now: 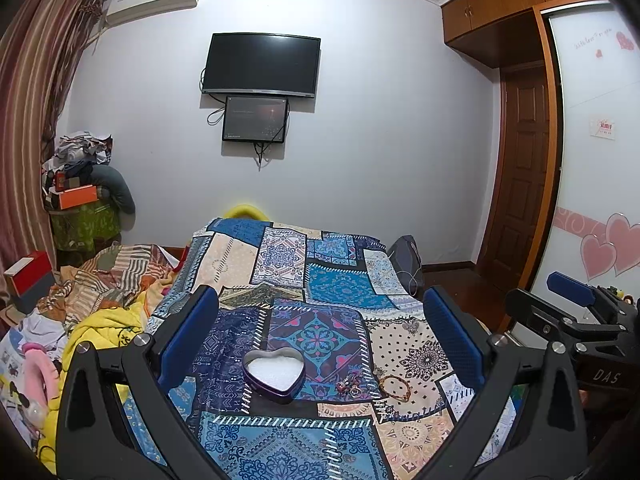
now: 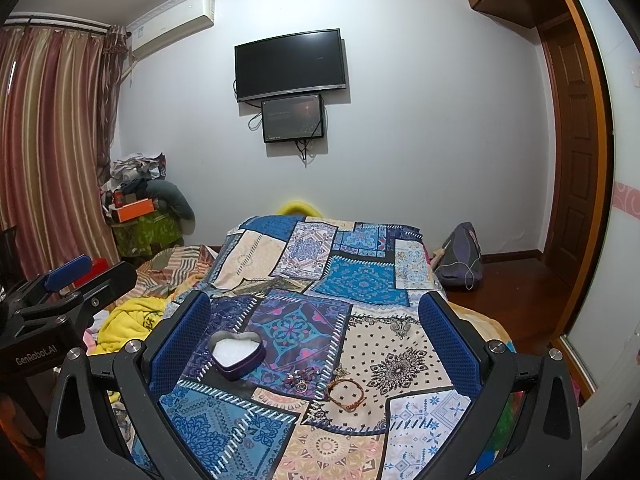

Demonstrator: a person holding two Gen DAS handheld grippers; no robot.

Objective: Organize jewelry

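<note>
A purple heart-shaped tin (image 1: 273,374) (image 2: 237,354) with white padding inside lies open on the patchwork bedspread (image 1: 328,284) (image 2: 360,280). Just right of it lies a small cluster of dark red earrings and a ring (image 1: 349,387) (image 2: 299,379). Further right lies a gold and brown bracelet (image 1: 395,388) (image 2: 346,394). My left gripper (image 1: 320,332) hangs open above the bed, the tin between its blue pads. My right gripper (image 2: 314,332) is open too, held above the tin and the jewelry. Each gripper shows at the edge of the other's view.
A heap of yellow and striped blankets and clothes (image 1: 100,312) (image 2: 132,316) lies left of the bed. A grey bag (image 1: 406,258) (image 2: 460,256) sits on the wooden floor at the right. Wardrobe doors (image 1: 596,160) and a wooden door (image 2: 576,160) stand right.
</note>
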